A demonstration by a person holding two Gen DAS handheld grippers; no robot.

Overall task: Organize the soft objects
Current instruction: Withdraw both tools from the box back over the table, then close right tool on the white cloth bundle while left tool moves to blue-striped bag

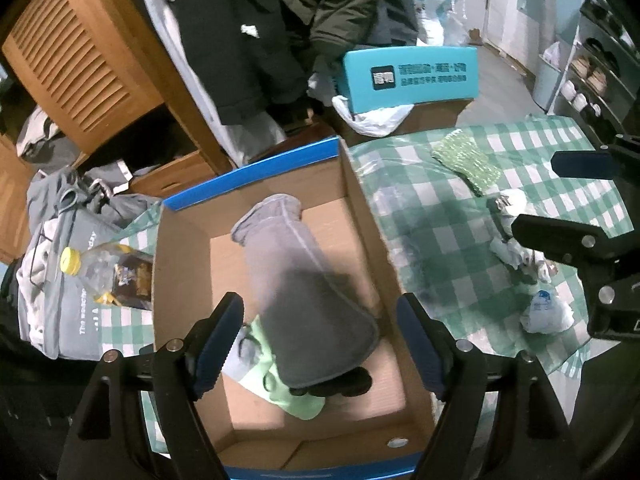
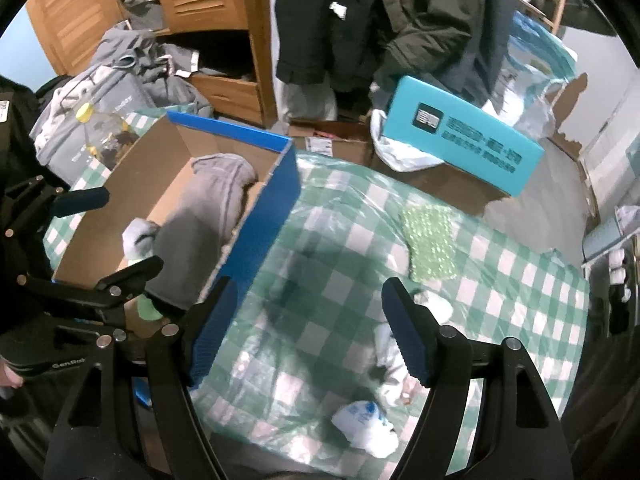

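A cardboard box with blue rims [image 1: 360, 200] [image 2: 276, 200] stands on the green checked tablecloth [image 1: 440, 216] [image 2: 344, 248]. A grey cloth [image 1: 304, 292] [image 2: 200, 232] lies in the box, blurred, over a light green item [image 1: 296, 400] and a pale sock [image 2: 138, 240]. My left gripper [image 1: 320, 344] is open and empty above the box. My right gripper [image 2: 308, 328] is open and empty above the tablecloth. A white soft toy [image 1: 516, 236] [image 2: 394, 364], a crumpled white packet [image 1: 546, 312] [image 2: 364, 428] and a green sponge cloth [image 1: 466, 162] [image 2: 430, 240] lie on the cloth.
A plastic bottle with a yellow cap [image 1: 100, 268] [image 2: 102, 132] stands left of the box. Grey clothes [image 1: 60, 240] are piled at the left. A teal box [image 1: 412, 76] [image 2: 460, 140] and hanging dark coats [image 1: 260, 20] are behind the table. A wooden wardrobe [image 1: 80, 60] stands far left.
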